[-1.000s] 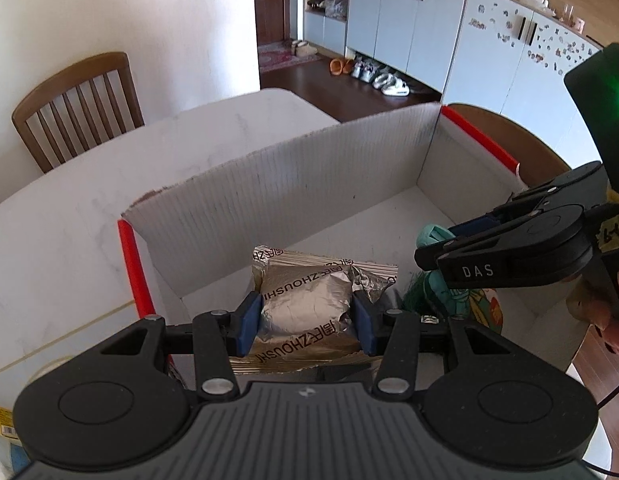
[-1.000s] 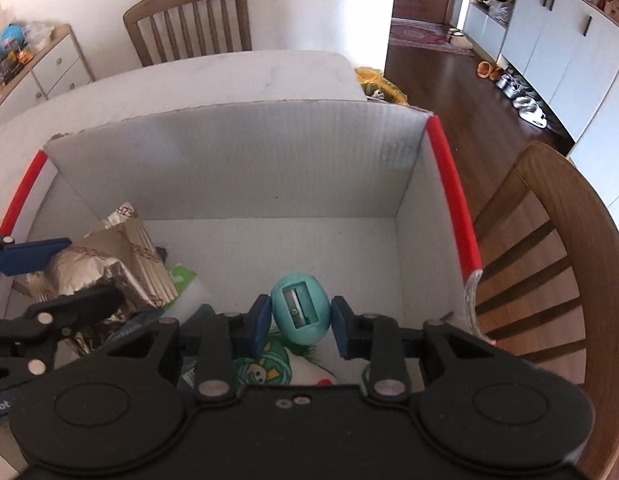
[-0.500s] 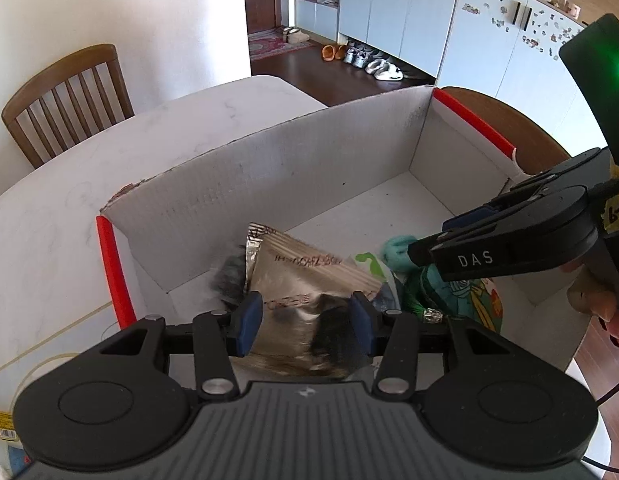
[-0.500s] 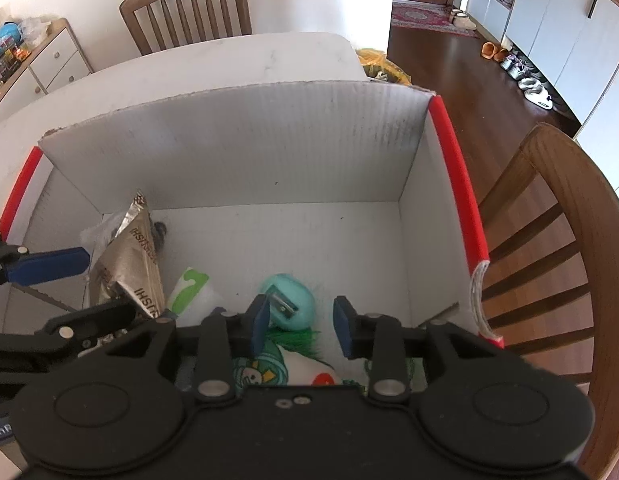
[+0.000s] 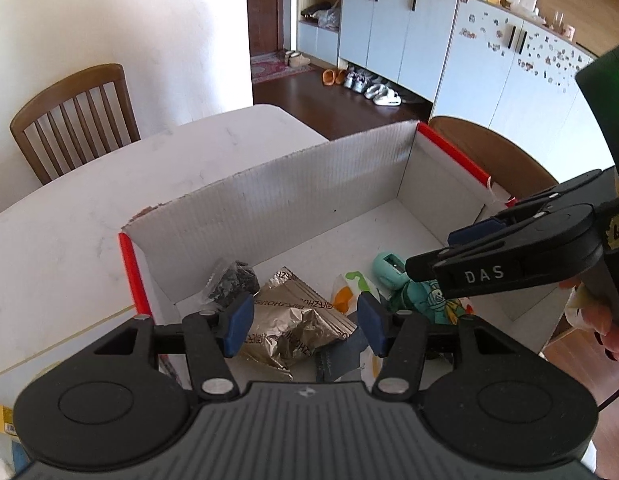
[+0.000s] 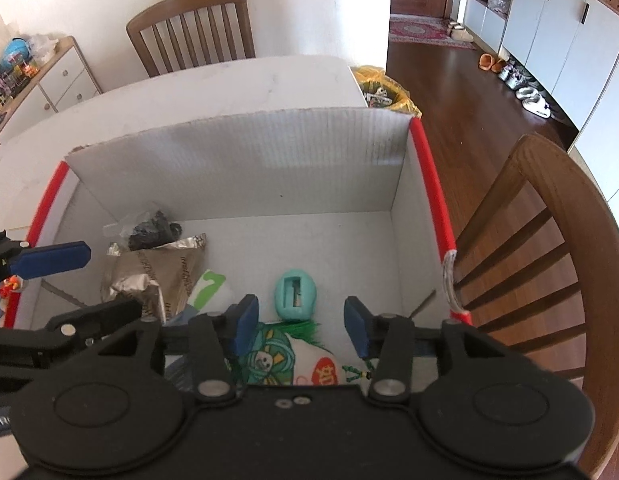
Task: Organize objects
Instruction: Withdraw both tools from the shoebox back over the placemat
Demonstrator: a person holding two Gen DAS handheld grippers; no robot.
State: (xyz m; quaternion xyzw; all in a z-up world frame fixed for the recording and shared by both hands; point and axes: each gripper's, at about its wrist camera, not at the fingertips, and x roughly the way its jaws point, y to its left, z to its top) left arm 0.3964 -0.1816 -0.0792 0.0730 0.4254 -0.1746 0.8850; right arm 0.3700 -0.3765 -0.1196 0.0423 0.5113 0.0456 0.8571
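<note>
Two things have just left the claws and now lie loose on the floor of the cardboard box point(image 6: 245, 152). A second ago the silver foil packet point(image 5: 297, 320) was pinched between the left gripper's point(image 5: 305, 326) blue pads; now it rests flat near the box's left end, below jaws that are opening, with no pad touching it. Likewise the teal egg-shaped sharpener point(image 6: 295, 294), which the right gripper point(image 6: 297, 324) was clamping, sits on the box floor just ahead of that claw, whose jaws are also opening and hold nothing. Both drops look complete, so I judge this pair sorted and both hands free for the next pick.

Beside the foil packet lies a small clear bag of dark bits point(image 6: 151, 230) toward the far wall, and a white sachet with green and orange marks point(image 5: 349, 292) between packet and sharpener. A green cartoon-printed pouch point(image 6: 277, 356) lies nearest the right claw.

Readable writing: "DAS" in white on the right gripper's body in the left view; the foil shows repeated lettering ending in "ZHOUSH", only partly legible. A yellow label on the right gripper's handle is cut off.
</note>
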